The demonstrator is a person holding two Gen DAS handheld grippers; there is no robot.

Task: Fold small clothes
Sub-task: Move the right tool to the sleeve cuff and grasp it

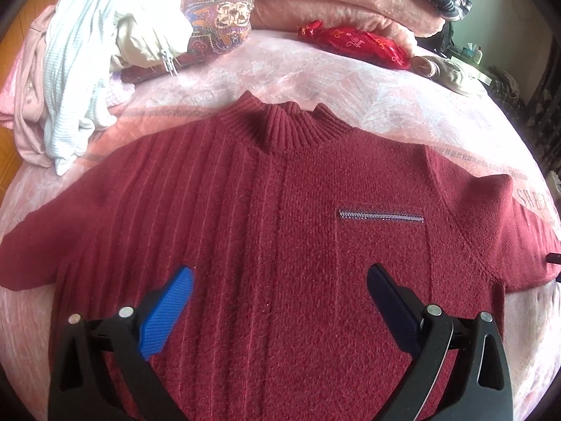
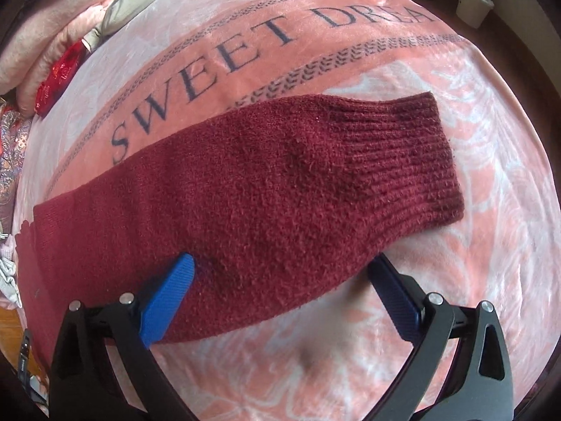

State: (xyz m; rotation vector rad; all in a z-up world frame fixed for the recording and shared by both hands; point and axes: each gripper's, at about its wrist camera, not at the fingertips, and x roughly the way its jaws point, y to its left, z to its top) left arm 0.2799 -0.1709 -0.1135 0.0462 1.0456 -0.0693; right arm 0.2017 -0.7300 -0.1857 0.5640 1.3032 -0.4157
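Observation:
A dark red knit sweater point(image 1: 280, 210) lies flat, front up, on the pink bed blanket point(image 1: 315, 80), collar at the far side and a small zip pocket on its chest. My left gripper point(image 1: 280, 277) hovers open over the sweater's lower body, nothing between its blue fingers. In the right wrist view one sleeve point(image 2: 245, 189) of the sweater stretches out to the right, ribbed cuff at the far end. My right gripper point(image 2: 282, 266) is open low over the sleeve's near edge, left finger over the fabric, right finger just past the edge.
A heap of white, pink and cream clothes point(image 1: 80, 80) lies at the back left beside a patterned cushion point(image 1: 221, 17). Folded pink blankets point(image 1: 343, 0) and a red shiny bag point(image 1: 354, 45) sit at the back. A white cup point(image 2: 473, 0) stands beyond the bed.

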